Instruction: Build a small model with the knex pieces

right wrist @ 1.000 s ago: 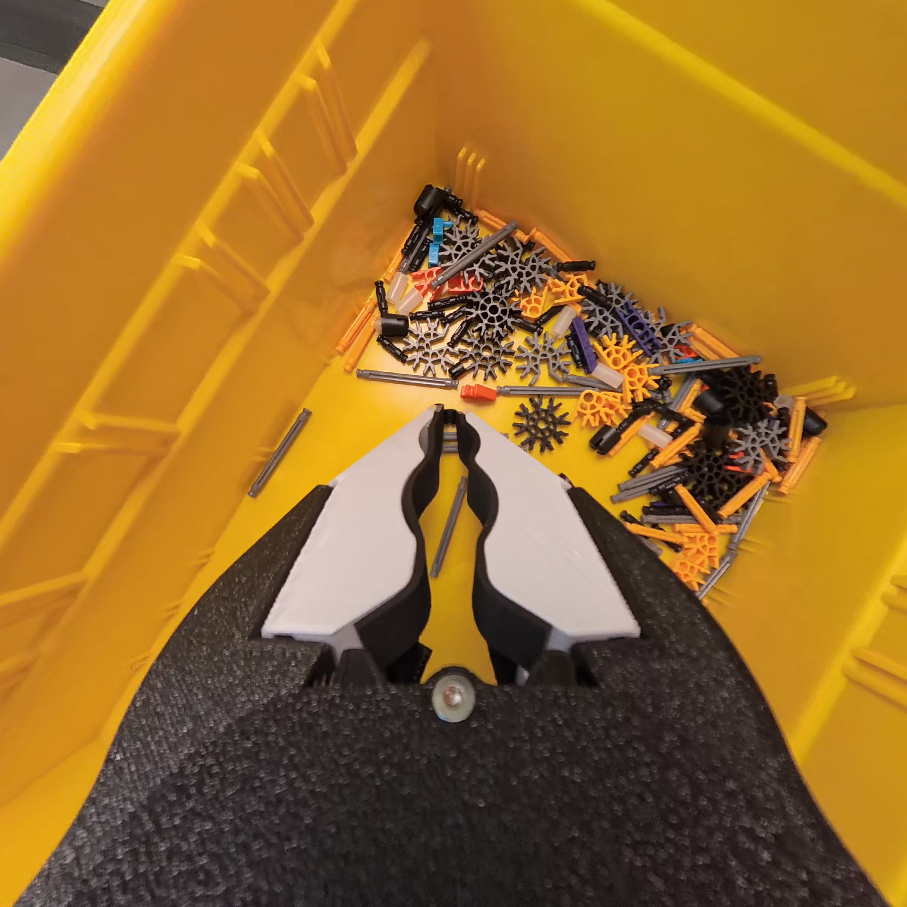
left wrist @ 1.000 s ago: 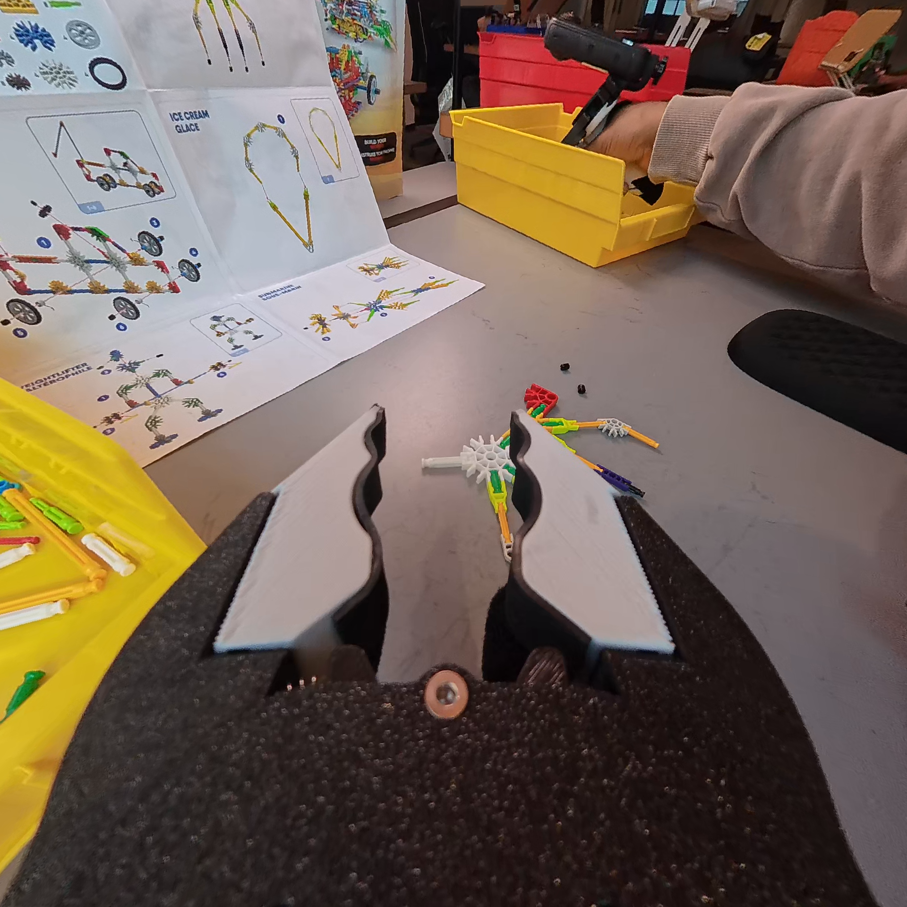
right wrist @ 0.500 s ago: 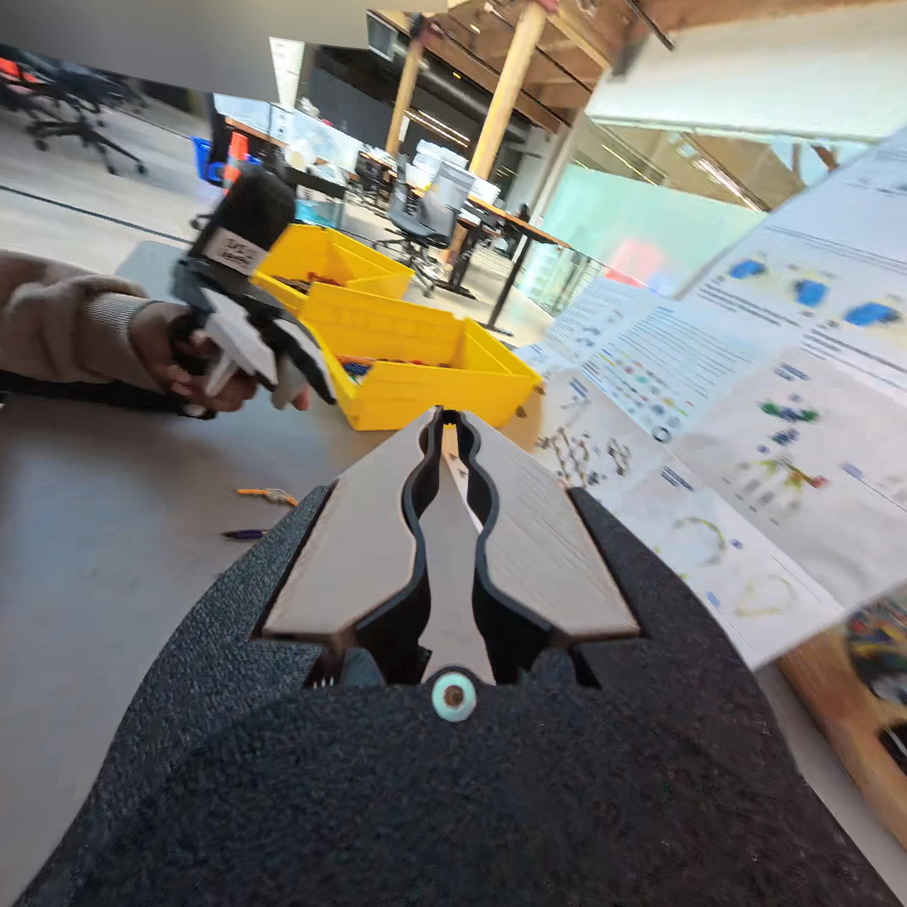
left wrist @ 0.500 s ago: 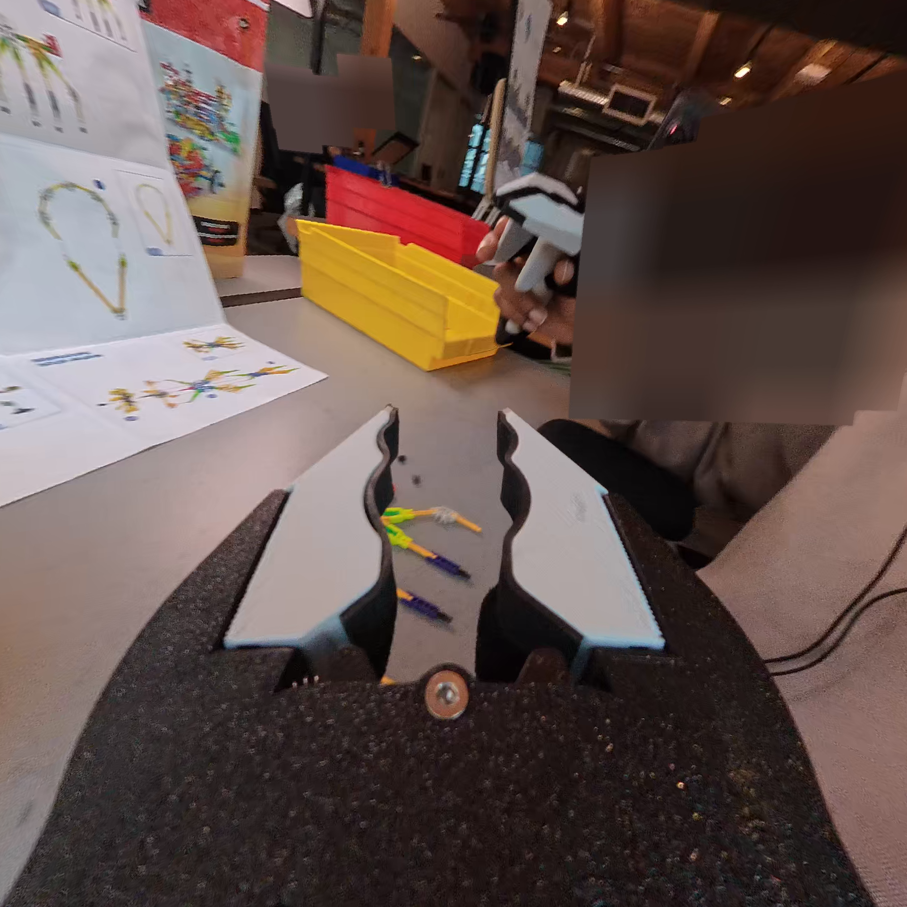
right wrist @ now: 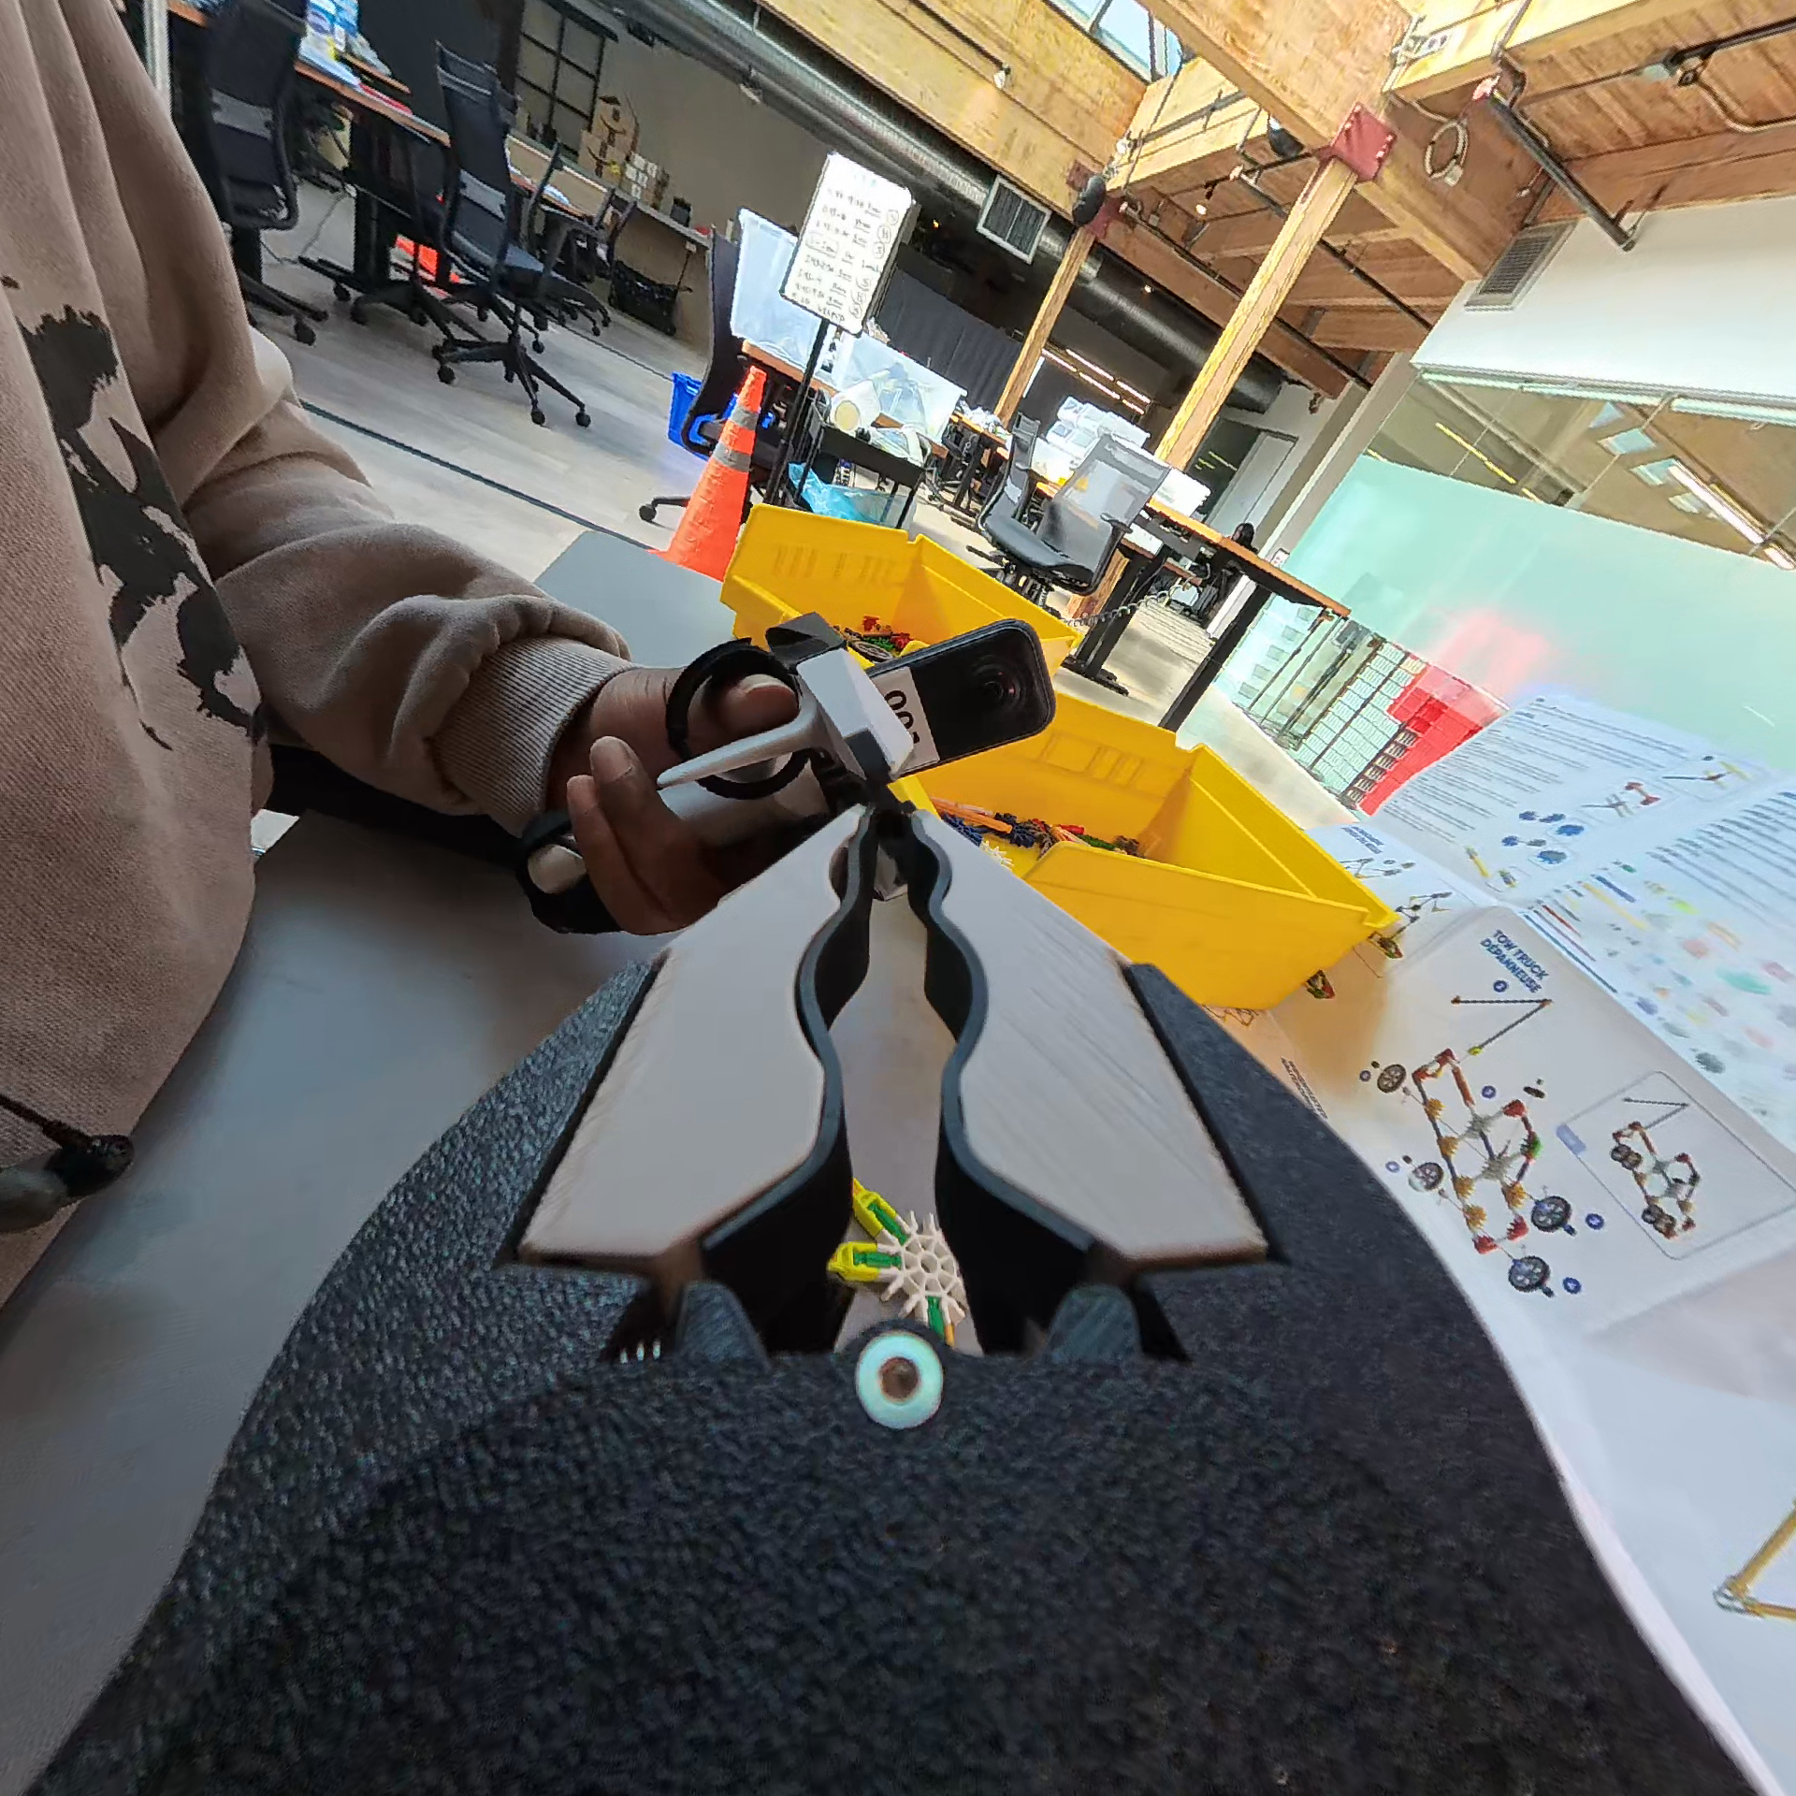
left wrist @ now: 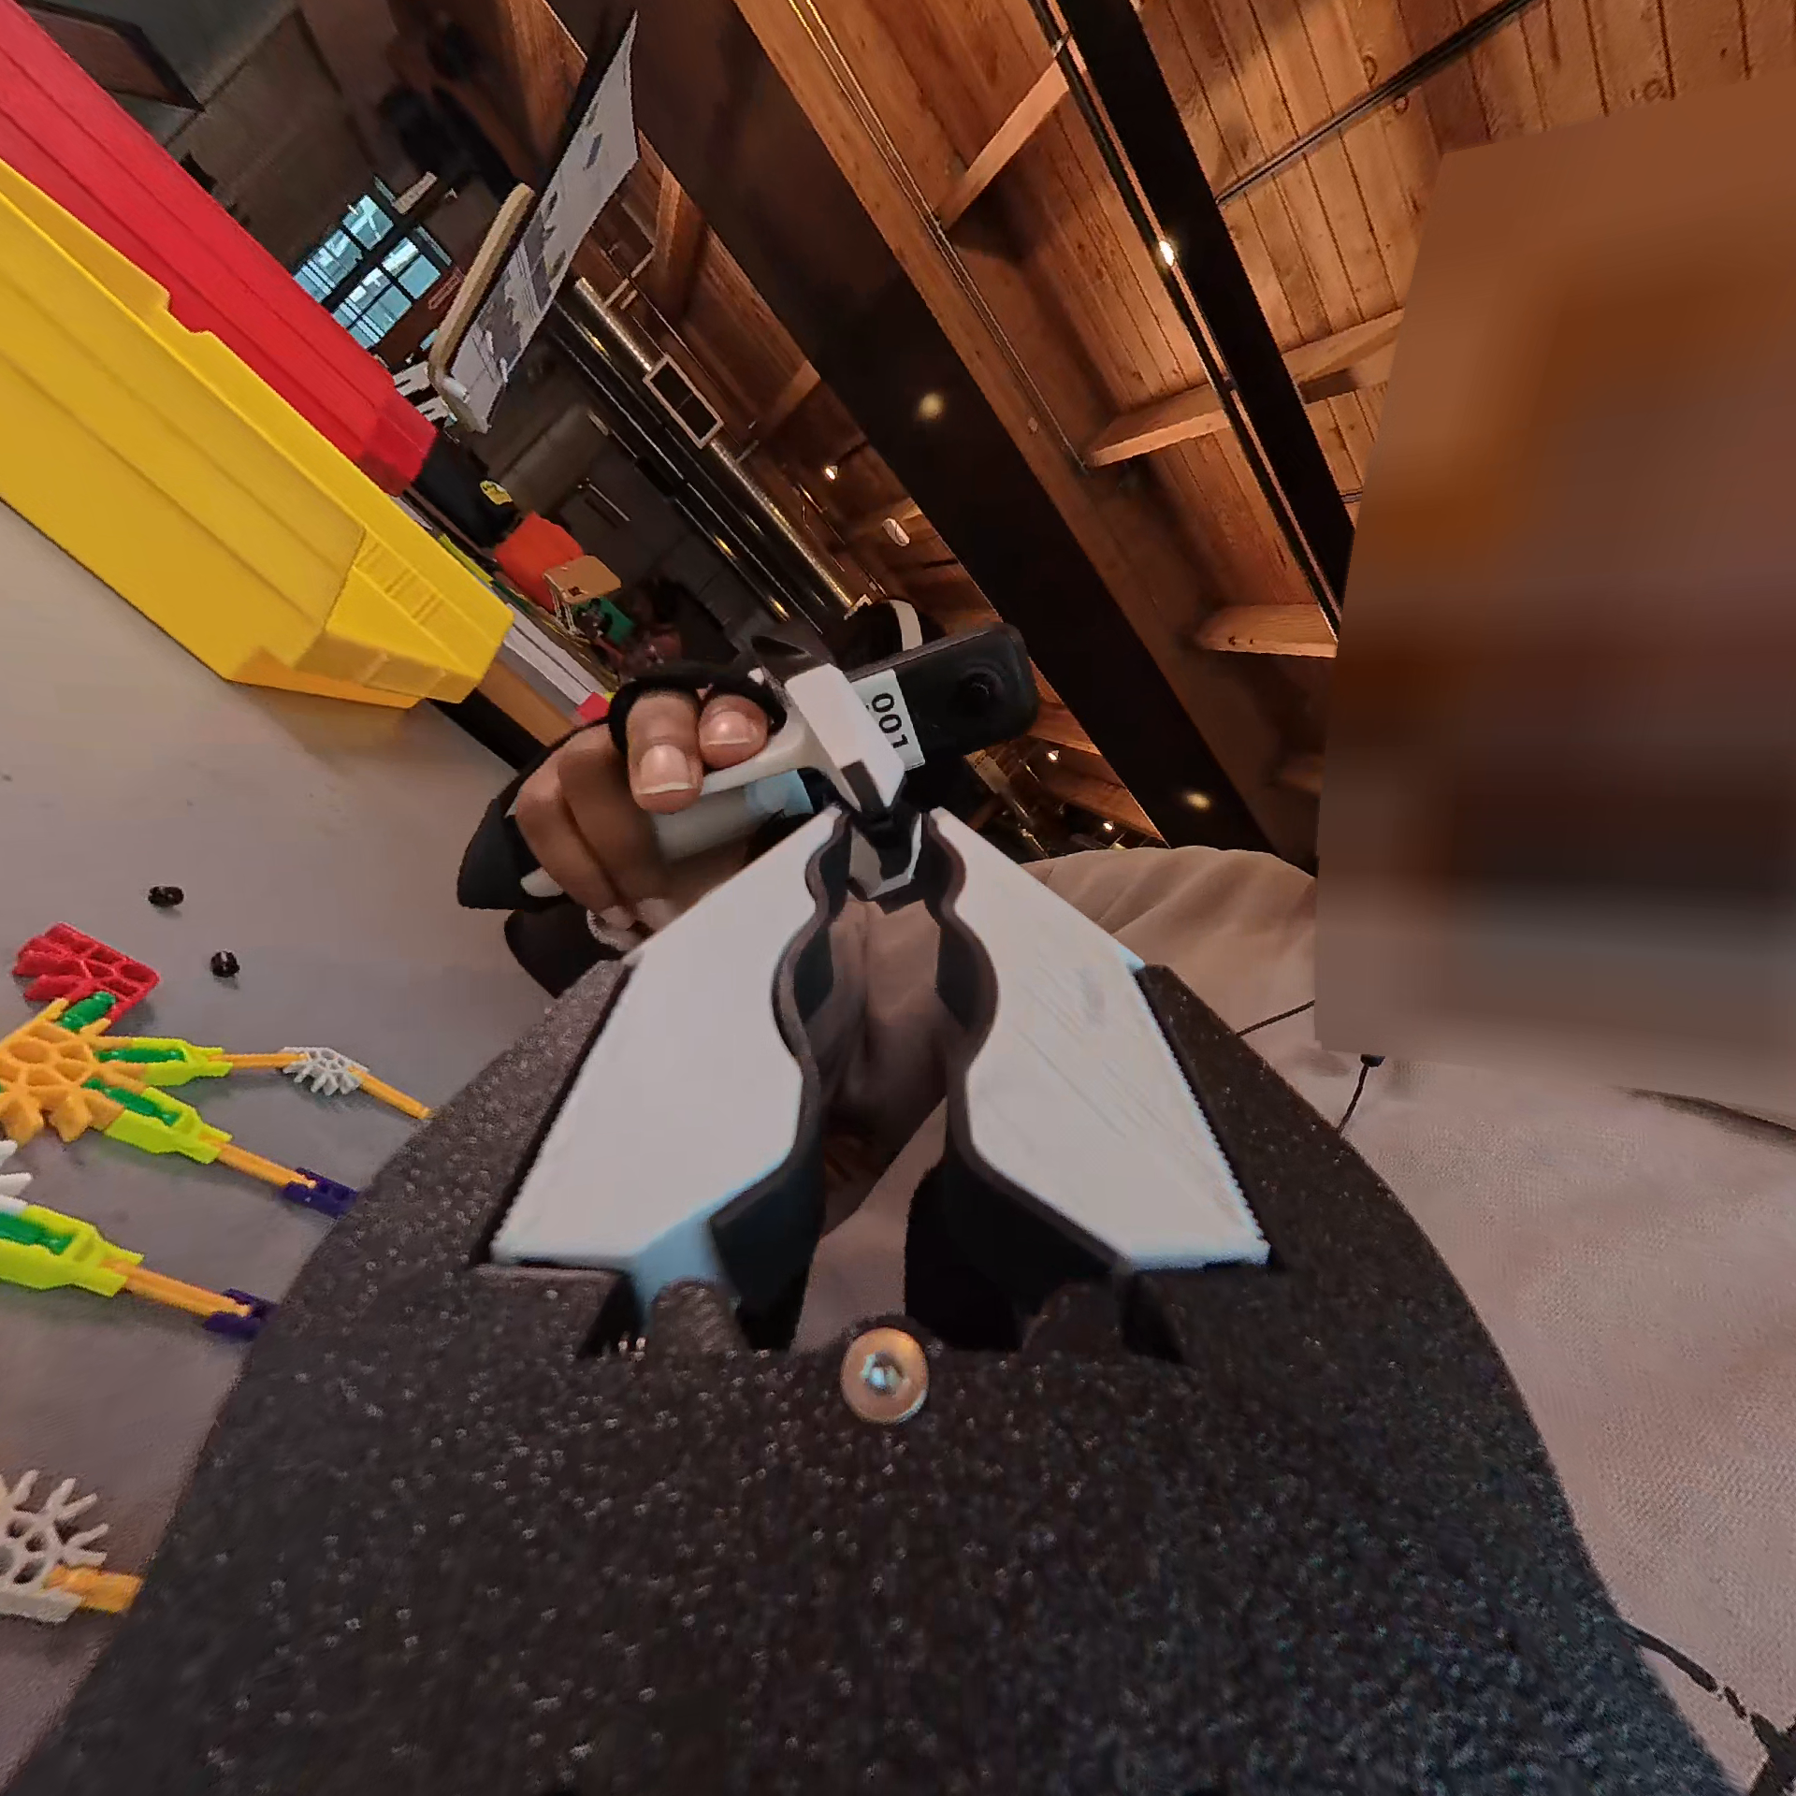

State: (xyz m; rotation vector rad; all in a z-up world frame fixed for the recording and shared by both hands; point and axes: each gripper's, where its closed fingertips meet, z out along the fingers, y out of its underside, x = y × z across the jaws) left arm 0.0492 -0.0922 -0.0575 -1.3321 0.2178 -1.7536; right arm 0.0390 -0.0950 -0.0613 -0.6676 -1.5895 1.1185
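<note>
Meeting point: left tongs (left wrist: 880, 855) and right tongs (right wrist: 882, 855) face each other tip to tip, raised above and just to one side of the rod-and-connector model (left wrist: 107, 1088) on the grey bench (left wrist: 243, 777).

Right tongs: pads drawn together to a slit. Something dark sits at the tips; too small to name.

Left tongs: narrow gap at the tips, with the right tongs' tips in or just beyond it. Gripping or merely close, I cannot tell.

Change: a second ago the right tongs were down in a yellow bin, pinched on a thin grey rod, and the left tongs stood wide open over the model. Both are now lifted off it and turned toward each other, and the left gap has narrowed.

Around:
- One hand (left wrist: 603, 816) works the right tool, the other hand (right wrist: 632, 826) the left, both in beige sleeves.
- Two small black pieces (left wrist: 167, 894) lie just beyond the model.
- Farther beyond it sit a yellow bin (left wrist: 194, 486) and a red bin (left wrist: 194, 262).
- Instruction sheets (right wrist: 1555, 1069) are spread past the model's far side.
</note>
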